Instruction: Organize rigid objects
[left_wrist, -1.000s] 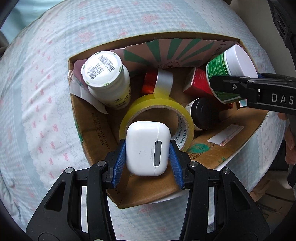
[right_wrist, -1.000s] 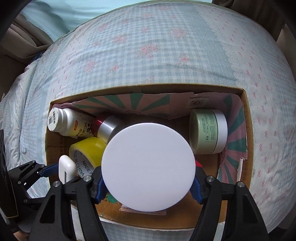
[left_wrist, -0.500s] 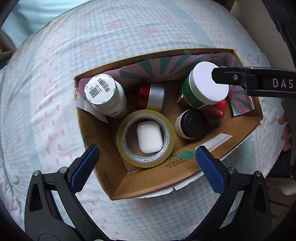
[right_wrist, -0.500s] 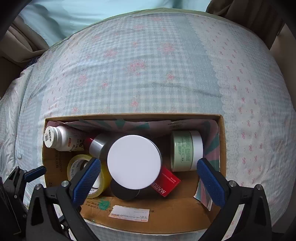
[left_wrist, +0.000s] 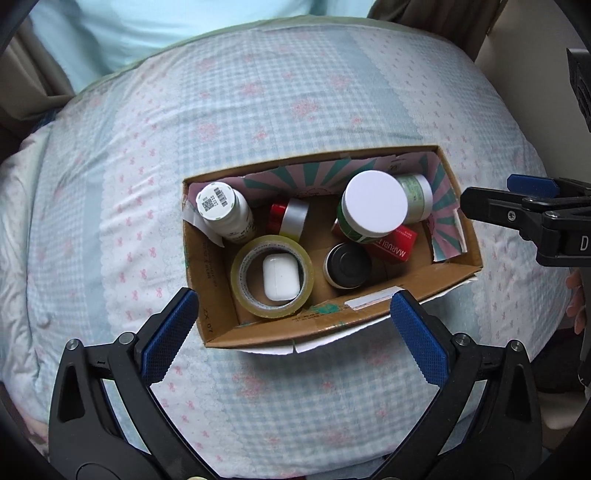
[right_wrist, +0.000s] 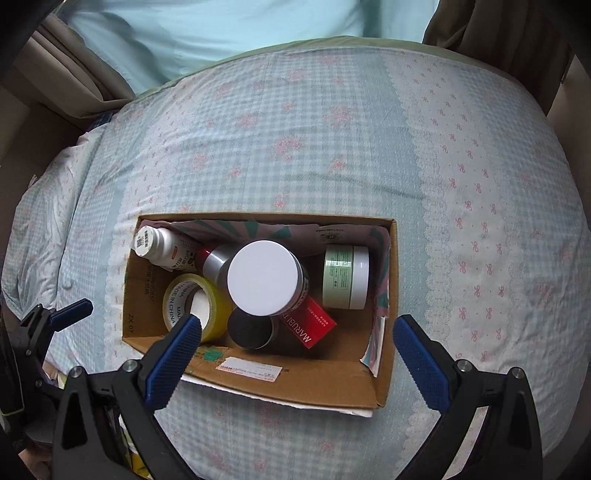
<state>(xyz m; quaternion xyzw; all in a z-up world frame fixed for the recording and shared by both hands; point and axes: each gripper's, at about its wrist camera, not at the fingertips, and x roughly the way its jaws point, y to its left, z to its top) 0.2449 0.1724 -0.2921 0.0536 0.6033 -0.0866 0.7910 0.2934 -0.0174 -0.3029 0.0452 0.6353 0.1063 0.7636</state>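
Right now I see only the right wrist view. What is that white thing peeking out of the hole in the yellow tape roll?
Observer: In the left wrist view it is a white earbud case. It lies flat inside the hole of the tape roll, in the cardboard box.
Operator: Thanks! I see just one blue tip of the other claw at my left edge. Is it holding anything?
Observer: No. The left gripper has just been opening its jaws. They stand wide apart above the near side of the box, with nothing between the pads.
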